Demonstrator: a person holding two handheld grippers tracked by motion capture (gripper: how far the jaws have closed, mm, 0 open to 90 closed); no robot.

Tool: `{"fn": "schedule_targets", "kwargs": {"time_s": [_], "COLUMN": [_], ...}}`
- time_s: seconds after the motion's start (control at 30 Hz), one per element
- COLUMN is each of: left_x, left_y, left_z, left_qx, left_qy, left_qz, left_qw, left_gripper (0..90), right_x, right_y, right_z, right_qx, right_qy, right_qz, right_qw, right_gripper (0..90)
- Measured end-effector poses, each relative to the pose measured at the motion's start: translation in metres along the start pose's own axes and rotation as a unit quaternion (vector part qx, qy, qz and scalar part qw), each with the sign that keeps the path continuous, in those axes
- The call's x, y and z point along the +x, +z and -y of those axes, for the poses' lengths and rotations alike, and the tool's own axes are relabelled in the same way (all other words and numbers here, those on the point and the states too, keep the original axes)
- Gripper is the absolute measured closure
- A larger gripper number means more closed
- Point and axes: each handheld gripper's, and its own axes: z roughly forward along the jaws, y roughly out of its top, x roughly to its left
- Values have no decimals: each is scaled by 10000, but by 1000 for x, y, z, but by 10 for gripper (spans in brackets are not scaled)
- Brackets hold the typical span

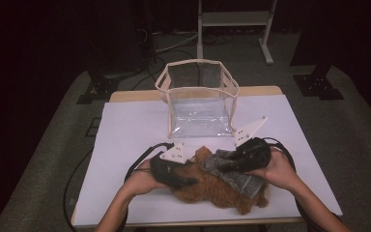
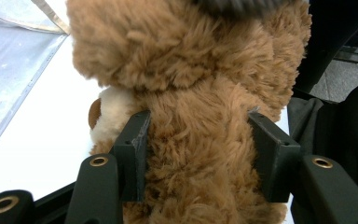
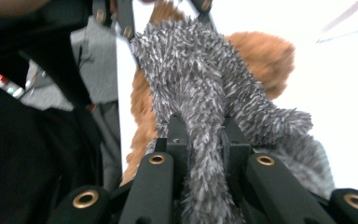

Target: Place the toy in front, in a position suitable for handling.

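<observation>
The brown teddy bear (image 1: pixel 212 188) is lain on the worktop (image 1: pixel 125 135), clamped across its body by the left gripper (image 2: pixel 198 154). Its grey fuzzy garment (image 3: pixel 200 93) is pinched between the right gripper (image 3: pixel 204 140) jaws. The bear is best held firmly while the fabric is drawn steadily, not jerked.

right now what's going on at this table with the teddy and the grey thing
A person works with two tools. The left hand-held gripper has its jaws on either side of the brown teddy bear, lying on the white table. The right hand-held gripper pinches a grey fuzzy cloth draped over the bear. A clear bag stands open behind.
</observation>
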Motion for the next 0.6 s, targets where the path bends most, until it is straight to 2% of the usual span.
{"fn": "schedule_targets", "kwargs": {"time_s": [0.03,0.1,0.23,0.27,0.3,0.37,0.5,0.6], "left_x": [1,2,3,2,2,2,2,2], "left_y": [0,-1,0,0,0,1,1,1], "left_z": [0,1,2,2,2,3,1,1], "left_qx": [-4,-20,-74,-95,-136,-163,-126,-130], "left_qy": [-5,-33,-69,-66,-68,-104,-70,-88], "left_qz": [11,39,38,33,20,4,-27,-29], "left_qw": [10000,10000,9999,9999,9999,9998,9999,9999], "left_gripper": [453,452,451,451,451,451,451,452], "right_x": [-2,-4,-5,-7,-7,-8,-12,-11], "right_y": [-6,-8,-8,-10,-13,-24,-48,-54], "right_z": [-3,-2,11,26,31,43,62,64], "right_qx": [-140,-154,9,9,-15,-78,-130,-198], "right_qy": [9,31,46,181,245,363,576,610], "right_qz": [95,72,64,31,26,93,383,443], "right_qw": [9999,9999,10000,9998,9997,9993,9975,9970], "right_gripper": [772,770,770,770,770,770,770,770]}}
